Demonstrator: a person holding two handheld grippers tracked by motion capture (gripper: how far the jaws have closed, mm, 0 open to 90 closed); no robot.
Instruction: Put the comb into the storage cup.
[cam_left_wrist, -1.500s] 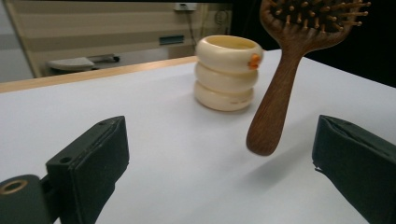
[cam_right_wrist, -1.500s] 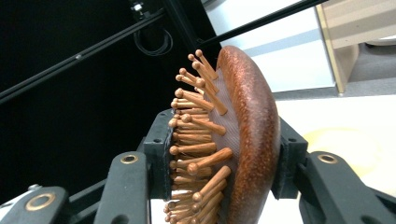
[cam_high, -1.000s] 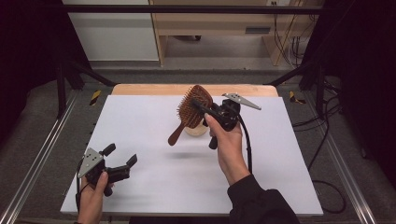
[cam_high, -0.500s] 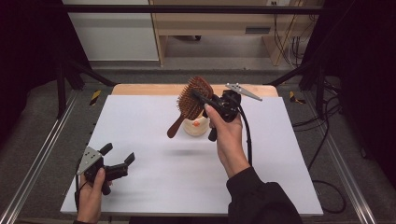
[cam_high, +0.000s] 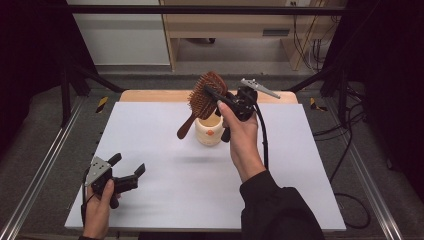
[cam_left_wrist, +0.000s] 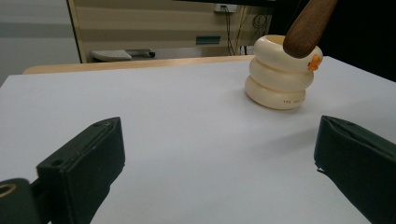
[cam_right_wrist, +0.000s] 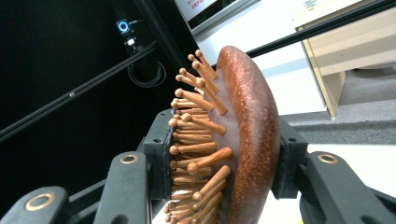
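So right tongs (cam_high: 216, 95) clamped across wooden hairbrush (cam_high: 205, 92) head: stiff, light, bristle side springy, handle over cream holder (cam_high: 209, 131). Left tongs (cam_high: 126, 170) apart, idle.

We look down on a white table (cam_high: 150, 130) with a pale wooden far edge (cam_high: 150, 95); metal rails (cam_high: 45, 165) flank it over grey floor (cam_high: 30, 145); beyond stand a light wooden bench (cam_high: 230, 25), a white panel (cam_high: 120, 35) and dangling cables (cam_high: 312, 47); black drapes (cam_high: 30, 60) darken both sides.
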